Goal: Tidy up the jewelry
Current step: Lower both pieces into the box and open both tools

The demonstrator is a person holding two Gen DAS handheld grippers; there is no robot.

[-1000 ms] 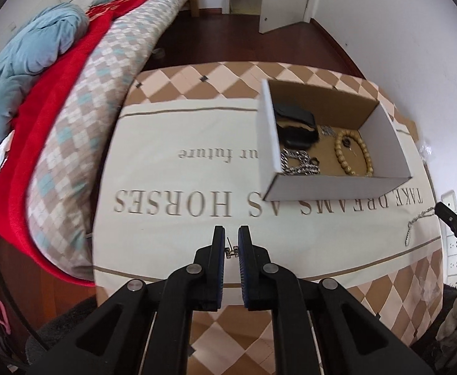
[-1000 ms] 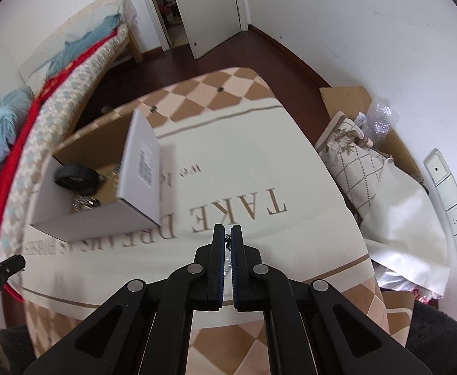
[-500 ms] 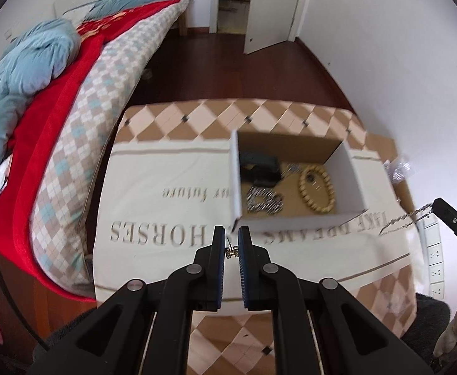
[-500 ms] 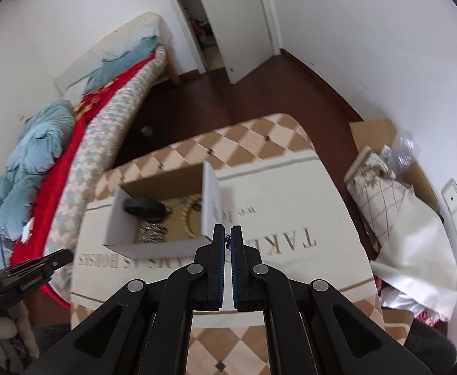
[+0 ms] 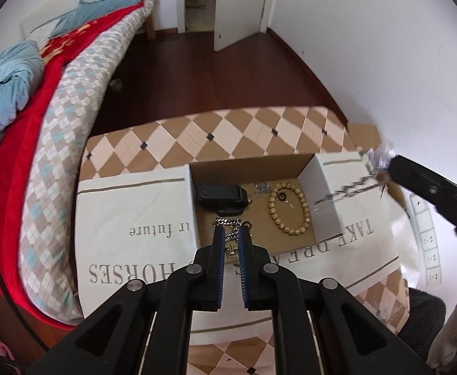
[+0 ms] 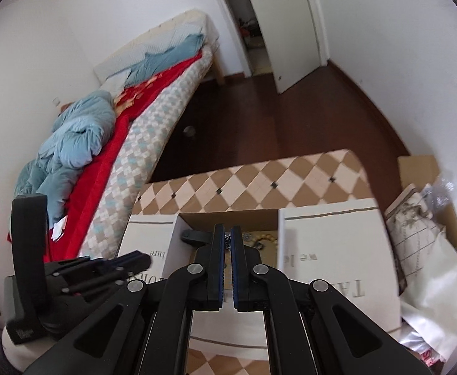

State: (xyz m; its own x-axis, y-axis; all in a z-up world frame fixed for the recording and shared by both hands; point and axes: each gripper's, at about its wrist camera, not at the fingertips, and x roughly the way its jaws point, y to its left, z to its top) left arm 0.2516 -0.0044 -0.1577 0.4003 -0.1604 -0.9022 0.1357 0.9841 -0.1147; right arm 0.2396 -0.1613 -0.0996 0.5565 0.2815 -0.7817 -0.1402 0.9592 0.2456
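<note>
Overhead, both tools hung above the open box (image 5: 325, 184) on the bench (image 5: 259, 131). The left hand-held gripper (image 5: 231, 234) had its jaws nearly pressed together, pinching a small gold clasp (image 5: 231, 251) between the blue pads, just over the near edge of the box. The right hand-held gripper (image 6: 227, 232) was likewise drawn close, pinching a thin silver chain (image 5: 347, 189); from the left camera that chain trailed slantwise from the black fingertip at the right, over the box's right wall, blurred.

Inside the box lay a black case (image 5: 220, 195) at the back left, a chunky chain (image 5: 231, 223) in front of it, a ring of wooden beads (image 5: 289, 207) to the right, and a fine silvery tangle (image 5: 261, 187) near the back, beside the case. A small dark piece sat within the bead ring; I could not tell what it was.

The bench wore a cream cloth (image 5: 134, 218) with printed lettering and a diamond-patterned border. To the left ran a bed (image 5: 72, 93) with a red blanket (image 5: 19, 143) and a crumpled blue quilt (image 5: 6, 78). Beyond, dark wood floor (image 5: 197, 78) led to an open door (image 5: 238, 3).
</note>
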